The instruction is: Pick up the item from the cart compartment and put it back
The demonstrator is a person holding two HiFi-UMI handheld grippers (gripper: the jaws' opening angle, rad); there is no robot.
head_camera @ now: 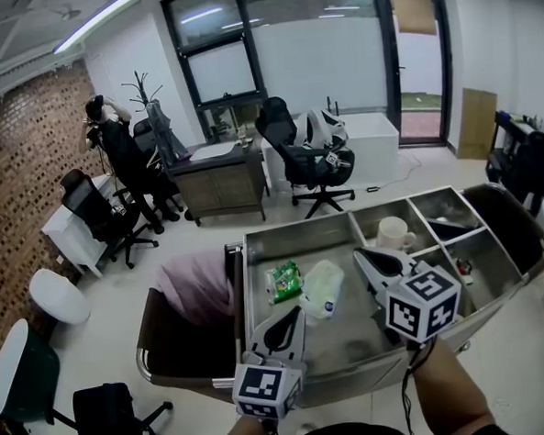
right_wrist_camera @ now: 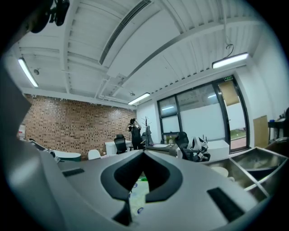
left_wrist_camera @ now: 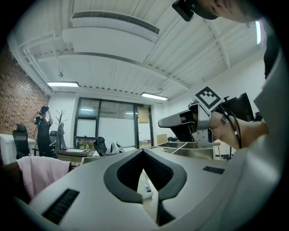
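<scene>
**Pouch lies between two shut grippers, in the cart's large compartment**

In the head view the white pouch [head_camera: 322, 288] lies on the floor of the large compartment [head_camera: 357, 331] of the cart [head_camera: 296, 232], just right of centre frame. A green packet [head_camera: 283, 280] sits just beside it on the left. The pouch's long axis runs from upper right to lower left.

The left gripper [head_camera: 296, 312] points up from the bottom of the frame. Its tip is just beside the pouch's lower-left end. The right gripper [head_camera: 360, 253] comes in from the lower right, and its tip is near the pouch's upper-right end.

Both look about equally close. How high each hangs above the pouch I cannot tell.

In the left gripper view the left gripper [left_wrist_camera: 142, 151] has its jaws closed tip to tip with nothing between them. The right gripper [right_wrist_camera: 143, 154] shows the same in its own view. Each view shows a strip of the pouch [left_wrist_camera: 145, 187] [right_wrist_camera: 137, 198] below the tips, so the pouch lies ahead of and under both.

Either gripper would, I judge, need to open and tilt down. Closing across the short width looks the easier grip. A mug [head_camera: 394, 234] stands well apart in an upper compartment.
</scene>
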